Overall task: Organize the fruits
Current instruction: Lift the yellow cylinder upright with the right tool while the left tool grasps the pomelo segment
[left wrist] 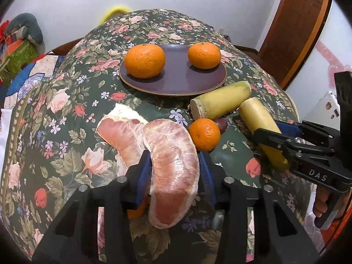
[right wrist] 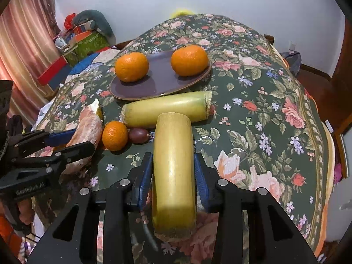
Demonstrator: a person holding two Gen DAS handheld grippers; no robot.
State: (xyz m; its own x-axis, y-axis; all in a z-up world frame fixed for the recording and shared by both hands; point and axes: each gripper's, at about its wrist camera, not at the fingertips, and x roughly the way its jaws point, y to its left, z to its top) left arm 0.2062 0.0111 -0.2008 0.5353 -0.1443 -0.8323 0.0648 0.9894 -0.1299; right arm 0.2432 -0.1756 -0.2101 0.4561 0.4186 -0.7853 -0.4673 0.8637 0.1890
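Pink pomelo segment (left wrist: 173, 171) sits pinched between the left gripper's (left wrist: 175, 176) blue fingers (left wrist: 144, 176). Yellow sugarcane piece (right wrist: 173, 173) is clamped by the right gripper (right wrist: 173, 178). At 12 o'clock on the floral table (right wrist: 253, 114), two mandarins (left wrist: 144, 61) rest on a purple plate (left wrist: 173, 81).

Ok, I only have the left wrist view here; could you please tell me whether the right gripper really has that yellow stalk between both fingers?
Observer: Yes. In the right wrist view the right gripper has a blue pad against each side of the yellow stalk.
Operator: Thank you. What is the dark thing behind the loose tangerine?
Observer: A small round dark purple fruit, lying between that tangerine and the held stalk.
Operator: And how far back does the stalk reach?
Observer: Its cut near end sticks out behind the pads, toward the camera.
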